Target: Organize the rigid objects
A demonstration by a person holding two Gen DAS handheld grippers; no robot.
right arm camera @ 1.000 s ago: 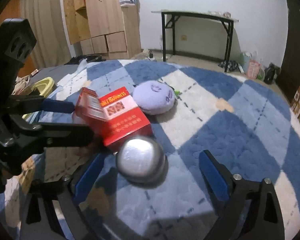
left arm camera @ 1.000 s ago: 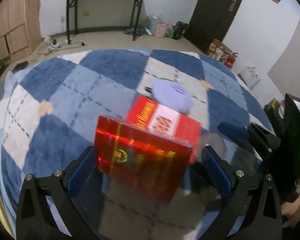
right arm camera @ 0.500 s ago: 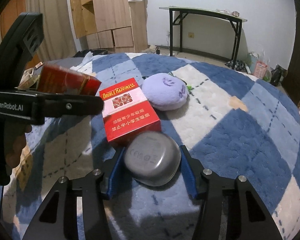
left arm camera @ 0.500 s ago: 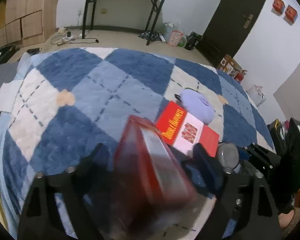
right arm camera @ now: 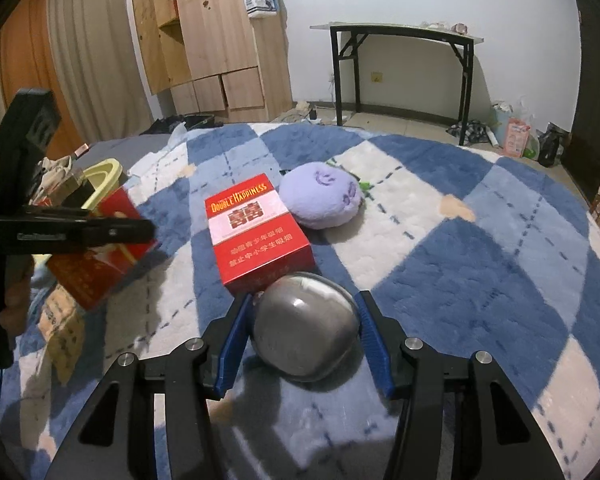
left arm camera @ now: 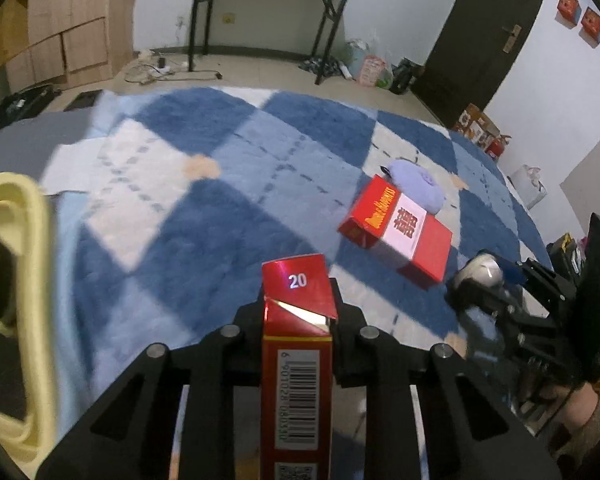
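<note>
Small red box (left arm camera: 298, 344) w/ barcode is clamped edge-on in the left tool (left arm camera: 298, 300), jaws just closed tight on it, held clear above the blue-and-white checked rug (left arm camera: 172, 216). Metal bowl (right arm camera: 306, 334), upside down on the rug, sits pinched btwn the right tool's (right arm camera: 306, 336) blue pads. Bigger red carton (right arm camera: 256, 232) lies flat just beyond the bowl, purple plush (right arm camera: 324, 200) beside it. Yellow basket (right arm camera: 102, 182) off at rug's edge.
</note>
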